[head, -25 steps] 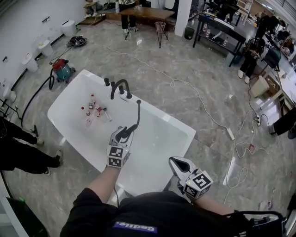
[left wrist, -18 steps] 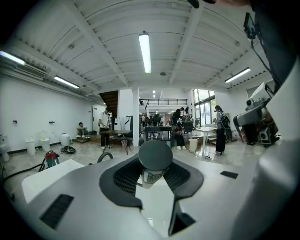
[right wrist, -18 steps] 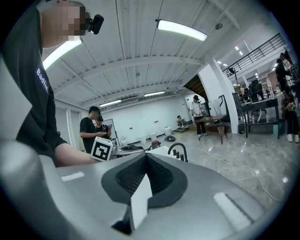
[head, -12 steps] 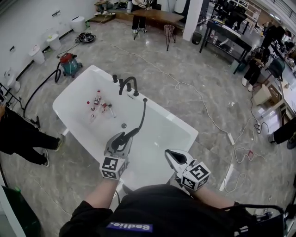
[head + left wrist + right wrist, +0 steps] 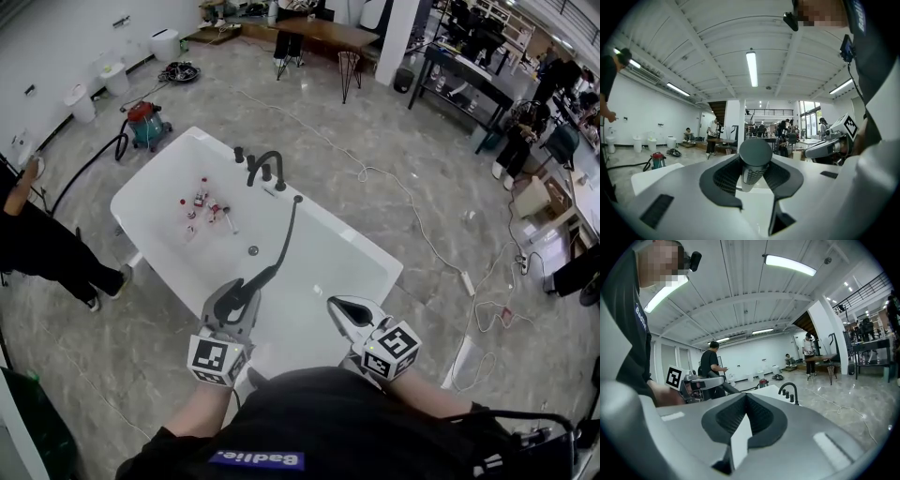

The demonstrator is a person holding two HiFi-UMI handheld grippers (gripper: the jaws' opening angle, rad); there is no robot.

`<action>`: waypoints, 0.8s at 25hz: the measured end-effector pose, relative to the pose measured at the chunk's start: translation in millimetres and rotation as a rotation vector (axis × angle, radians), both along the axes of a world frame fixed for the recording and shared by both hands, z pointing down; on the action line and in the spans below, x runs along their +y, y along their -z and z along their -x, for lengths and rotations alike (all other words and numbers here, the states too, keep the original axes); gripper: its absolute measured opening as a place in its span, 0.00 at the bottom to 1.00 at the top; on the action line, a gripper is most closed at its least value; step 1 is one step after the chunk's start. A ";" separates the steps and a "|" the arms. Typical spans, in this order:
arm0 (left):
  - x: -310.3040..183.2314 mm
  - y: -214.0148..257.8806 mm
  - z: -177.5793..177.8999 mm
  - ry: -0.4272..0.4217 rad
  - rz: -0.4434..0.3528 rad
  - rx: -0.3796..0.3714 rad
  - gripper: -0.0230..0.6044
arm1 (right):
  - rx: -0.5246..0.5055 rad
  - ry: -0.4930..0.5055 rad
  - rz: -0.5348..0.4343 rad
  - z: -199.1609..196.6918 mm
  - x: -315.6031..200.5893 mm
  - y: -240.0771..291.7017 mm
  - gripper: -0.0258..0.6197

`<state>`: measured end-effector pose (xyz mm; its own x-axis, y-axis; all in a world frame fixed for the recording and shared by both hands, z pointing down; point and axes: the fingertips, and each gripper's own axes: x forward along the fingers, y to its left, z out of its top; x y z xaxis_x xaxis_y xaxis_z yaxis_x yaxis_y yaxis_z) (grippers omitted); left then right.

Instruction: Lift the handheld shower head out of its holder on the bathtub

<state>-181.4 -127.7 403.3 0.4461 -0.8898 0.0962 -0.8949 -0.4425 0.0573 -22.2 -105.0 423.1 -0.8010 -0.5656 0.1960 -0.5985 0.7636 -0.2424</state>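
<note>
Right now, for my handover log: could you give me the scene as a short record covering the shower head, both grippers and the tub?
shower head: black, clamped between the left jaws, held over the tub
hose: thin, black, runs from the shower head toward the faucet-side rim
left gripper: shut on the shower head
right gripper: jaws together, empty, above the tub's near rim
bathtub: white
faucet: black, on the rim
small items: red and white, lying inside the tub
</note>
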 end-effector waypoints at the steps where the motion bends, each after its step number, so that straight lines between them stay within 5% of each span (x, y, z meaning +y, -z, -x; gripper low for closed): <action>1: 5.8 3.5 -1.2 -0.009 -0.011 -0.010 0.25 | -0.001 0.002 -0.003 1.8 1.5 0.8 0.04; 10: 48.2 40.8 -18.3 -0.040 0.001 0.066 0.25 | -0.004 0.039 -0.013 20.6 14.5 8.8 0.04; 20: 60.6 56.0 -44.0 -0.147 -0.038 0.017 0.25 | -0.054 0.057 -0.034 29.5 18.9 20.4 0.04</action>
<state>-137.4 -67.2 347.3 0.5732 -0.8176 0.0549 -0.8194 -0.5709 0.0521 -51.7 -86.1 402.8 -0.8409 -0.5247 0.1329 -0.5407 0.8042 -0.2468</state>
